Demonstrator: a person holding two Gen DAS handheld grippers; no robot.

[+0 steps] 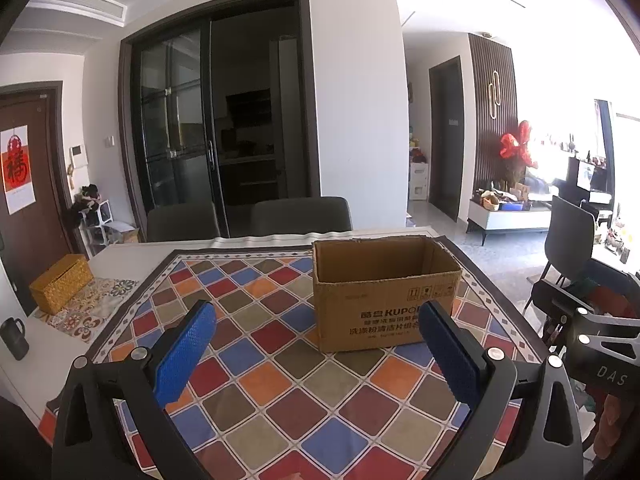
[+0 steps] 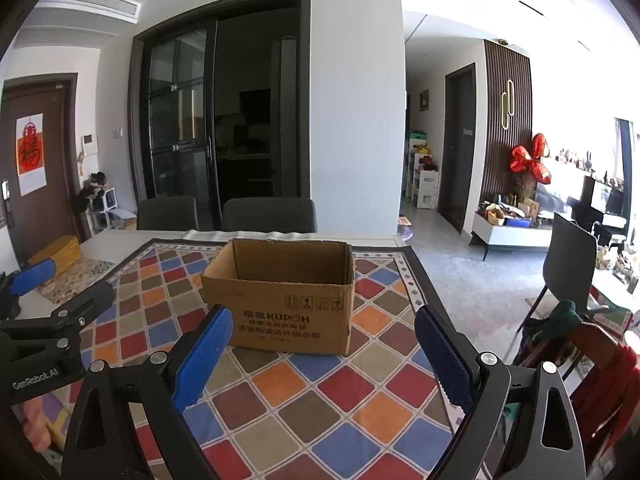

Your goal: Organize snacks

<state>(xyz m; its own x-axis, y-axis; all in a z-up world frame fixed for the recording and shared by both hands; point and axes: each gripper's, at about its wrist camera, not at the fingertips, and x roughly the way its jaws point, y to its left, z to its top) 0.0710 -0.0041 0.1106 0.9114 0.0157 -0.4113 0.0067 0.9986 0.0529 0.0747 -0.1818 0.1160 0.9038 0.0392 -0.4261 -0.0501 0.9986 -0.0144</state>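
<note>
An open brown cardboard box printed "KUPOH" stands upright on the checkered tablecloth; it also shows in the right wrist view. Its inside looks empty as far as I can see. No snacks are in view. My left gripper is open and empty, held above the cloth just in front of the box. My right gripper is open and empty, also in front of the box. The left gripper's body shows at the left edge of the right wrist view.
A woven yellow tissue box and a dark mug sit at the table's left side. Two grey chairs stand behind the table, another chair to the right. The table's right edge drops to the floor.
</note>
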